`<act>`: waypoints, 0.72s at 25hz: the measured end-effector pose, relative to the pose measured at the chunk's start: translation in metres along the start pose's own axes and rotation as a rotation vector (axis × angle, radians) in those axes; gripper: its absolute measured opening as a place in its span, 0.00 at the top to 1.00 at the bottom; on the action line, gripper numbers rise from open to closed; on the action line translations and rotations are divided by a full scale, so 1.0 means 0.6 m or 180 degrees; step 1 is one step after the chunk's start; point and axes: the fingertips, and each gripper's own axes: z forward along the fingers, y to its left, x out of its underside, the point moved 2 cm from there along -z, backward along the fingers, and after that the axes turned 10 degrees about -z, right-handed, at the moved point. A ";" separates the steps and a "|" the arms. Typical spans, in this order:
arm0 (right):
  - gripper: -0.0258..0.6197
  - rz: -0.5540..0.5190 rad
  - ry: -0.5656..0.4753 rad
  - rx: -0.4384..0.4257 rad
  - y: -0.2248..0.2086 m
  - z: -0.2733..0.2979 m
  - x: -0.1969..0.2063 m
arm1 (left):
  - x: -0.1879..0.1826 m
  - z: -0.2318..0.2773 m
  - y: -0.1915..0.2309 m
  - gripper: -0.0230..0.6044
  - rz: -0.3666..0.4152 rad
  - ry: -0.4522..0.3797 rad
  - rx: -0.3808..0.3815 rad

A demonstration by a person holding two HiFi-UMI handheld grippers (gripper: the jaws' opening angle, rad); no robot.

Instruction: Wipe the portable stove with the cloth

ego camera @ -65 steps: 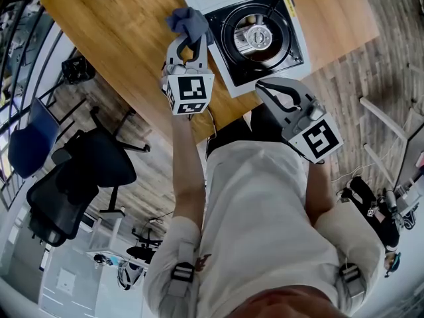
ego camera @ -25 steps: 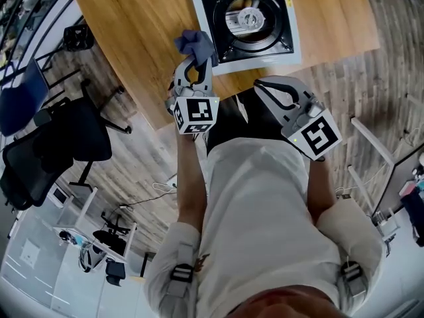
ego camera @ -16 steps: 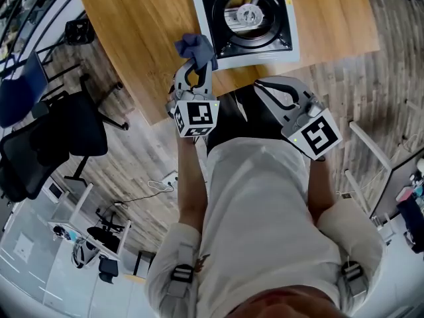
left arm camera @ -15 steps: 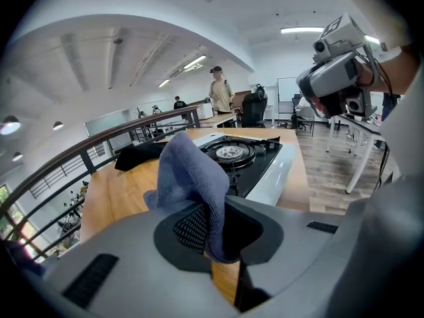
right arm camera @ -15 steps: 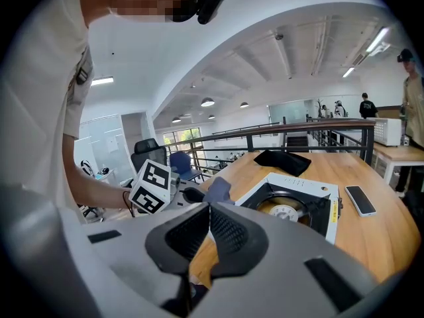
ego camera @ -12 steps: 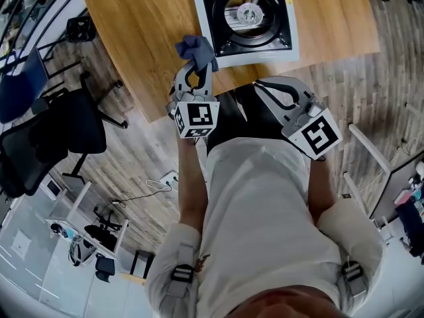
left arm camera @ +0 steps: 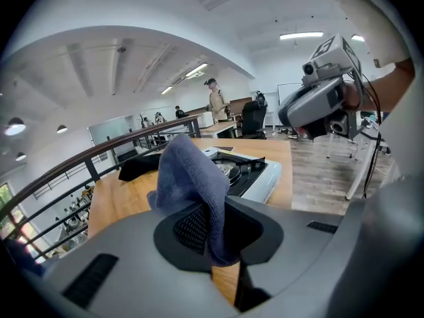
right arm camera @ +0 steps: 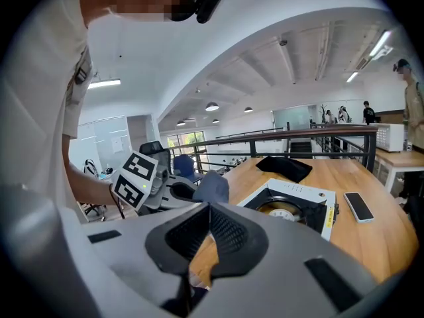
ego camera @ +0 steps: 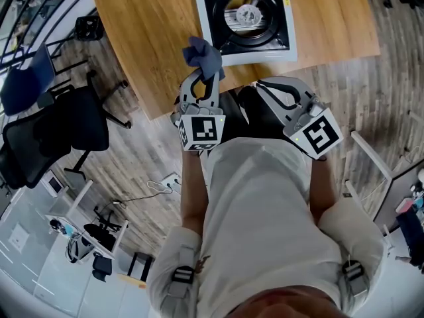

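The right gripper [ego camera: 264, 86] hangs closest to the person, off the portable stove's [ego camera: 255, 53] near right corner and short of it. Its jaws are pressed together with nothing between them. I judge it is parked there idle, out of the wiping hand's way.

The left gripper [ego camera: 204, 73] sits at the stove's near left corner, over the edge of the table [ego camera: 149, 42]. It is clenched on the blue cloth [ego camera: 202, 53], with the jaws nearly together and a fold of fabric pinched between them. The rest of the cloth stands up as a loose wad past the tips. Held that way, the wad leads the tool, so fabric rather than plastic would meet the stove. In the left gripper view the stove lies beyond the cloth, and I judge the two are apart and not touching. Whether a wiping pass is due or just over, these views do not say.

Past the cloth, the stove lies flat on the table, its round burner bare in the black well. A phone [right arm camera: 360, 206] lies just beside the stove's right side. A dark folded thing [right arm camera: 283, 165] rests behind the stove's far edge.
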 end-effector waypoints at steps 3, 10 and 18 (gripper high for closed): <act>0.92 0.0030 -0.0027 0.0048 -0.003 -0.005 -0.001 | -0.030 -0.009 -0.018 0.88 0.0075 -0.0114 0.0107; 0.92 0.0069 -0.0019 0.0292 -0.022 -0.037 0.005 | -0.103 0.006 -0.077 0.88 0.0280 -0.0365 0.0496; 0.92 0.0213 0.0046 0.0716 -0.049 -0.091 0.034 | -0.141 0.055 -0.165 0.88 0.0470 -0.0473 0.1083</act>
